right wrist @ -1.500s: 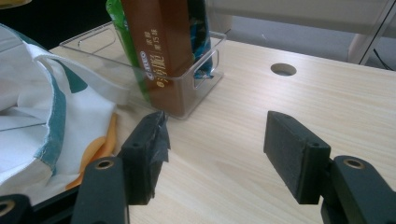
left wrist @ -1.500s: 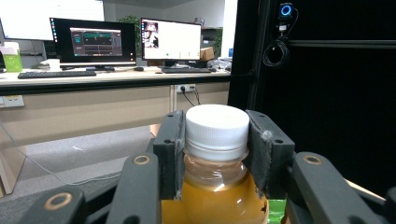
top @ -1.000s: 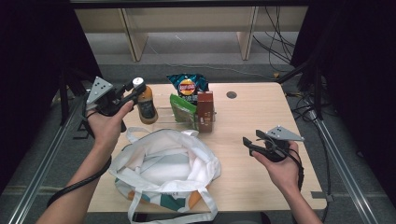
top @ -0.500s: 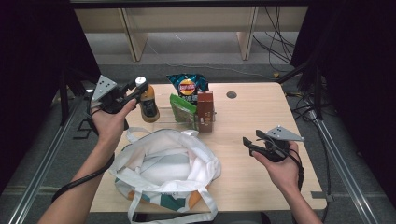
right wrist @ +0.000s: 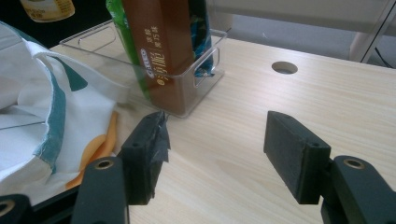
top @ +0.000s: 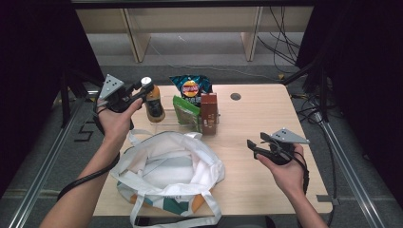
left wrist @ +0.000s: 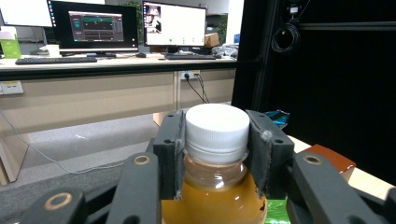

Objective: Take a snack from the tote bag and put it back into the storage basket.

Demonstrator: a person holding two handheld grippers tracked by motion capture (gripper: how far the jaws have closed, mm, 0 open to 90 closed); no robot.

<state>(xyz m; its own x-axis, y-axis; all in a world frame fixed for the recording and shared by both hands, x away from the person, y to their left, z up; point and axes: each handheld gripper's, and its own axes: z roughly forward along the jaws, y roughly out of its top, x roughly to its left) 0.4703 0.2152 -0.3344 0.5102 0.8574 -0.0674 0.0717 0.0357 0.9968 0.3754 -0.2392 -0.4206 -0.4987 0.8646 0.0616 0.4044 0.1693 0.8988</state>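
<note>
1. In the high view we see the left claw point(top: 142, 90) raised at the far left corner of the counter point(top: 266, 118), clenched on a bottle point(top: 153, 102) of amber drink.
2. Our left gripper view shows the grip closely: the two black pads sit on either side of the bottle's neck, just under its white cap point(left wrist: 217, 125), and press against it. The amber liquid fills the body below the pads.
3. The bottle stands close to upright, slightly tilted, its base at the left end of the clear plastic tray point(top: 164, 124); we cannot tell whether the base touches the tray or hangs just above it.
4. In the tray, to the right of the bottle, we see a green packet point(top: 185, 110) leaning, a brown carton point(top: 209, 113) standing upright, and a blue crisp bag point(top: 191, 86) behind them.
5. The right gripper view shows the brown carton point(right wrist: 156, 51) at the near end of the tray point(right wrist: 205, 74), with the green packet just behind it.
6. The right claw point(top: 254, 145) rests in our right hand point(top: 285, 168) over the right part of the counter, well apart from the tray. Its jaws stand released, with only bare wood between them in the right gripper view point(right wrist: 215, 154).
7. A white cloth bag point(top: 166, 168) with teal and orange print lies open on the near part of the counter, between our two forearms, its handles spread loose.
8. A round hole point(top: 235, 96) is set in the counter beyond the tray.
</note>
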